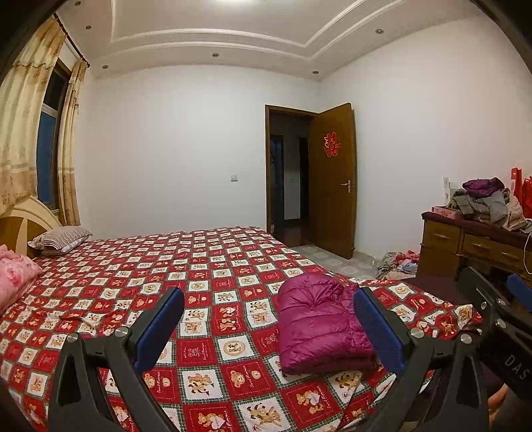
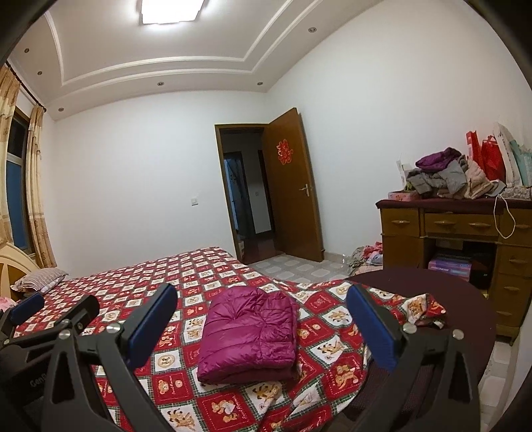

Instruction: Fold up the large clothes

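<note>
A bright ceiling light (image 2: 171, 10) glares overhead; fisheye edges bend and darken.

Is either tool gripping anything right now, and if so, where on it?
Nothing is held. The left tool and right tool both stand open and empty above the bed, and the folded magenta jacket lies untouched on the bedspread.

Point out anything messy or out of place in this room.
The purple jacket lies neatly folded on the bed. Untidy: a heap of clothes on the dresser and more clothes on the floor beside it.
</note>
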The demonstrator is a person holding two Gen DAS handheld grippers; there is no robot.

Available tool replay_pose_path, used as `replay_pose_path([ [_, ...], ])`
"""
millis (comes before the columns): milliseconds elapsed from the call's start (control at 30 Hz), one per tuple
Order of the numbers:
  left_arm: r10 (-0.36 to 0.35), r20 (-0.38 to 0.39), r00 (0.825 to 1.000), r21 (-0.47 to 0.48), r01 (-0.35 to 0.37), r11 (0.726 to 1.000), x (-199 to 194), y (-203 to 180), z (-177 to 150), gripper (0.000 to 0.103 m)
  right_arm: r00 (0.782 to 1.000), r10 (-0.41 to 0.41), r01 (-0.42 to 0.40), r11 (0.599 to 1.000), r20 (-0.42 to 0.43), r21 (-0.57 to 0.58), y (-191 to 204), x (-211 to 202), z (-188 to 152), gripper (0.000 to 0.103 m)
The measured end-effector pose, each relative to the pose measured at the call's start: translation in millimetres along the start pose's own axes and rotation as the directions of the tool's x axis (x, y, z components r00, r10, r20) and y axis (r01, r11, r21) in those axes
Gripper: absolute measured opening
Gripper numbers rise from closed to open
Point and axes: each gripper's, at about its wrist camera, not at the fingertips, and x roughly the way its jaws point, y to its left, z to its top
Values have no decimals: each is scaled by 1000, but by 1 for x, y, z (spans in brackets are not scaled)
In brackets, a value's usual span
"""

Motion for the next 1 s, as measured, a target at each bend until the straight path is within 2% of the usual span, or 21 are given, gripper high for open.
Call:
replay_pose_path([
  [1000,2,-5,1000,-2,-2,1000,-1,0,1,102,1000,-8,8,1000,-4,8,1,-3,-1,103],
])
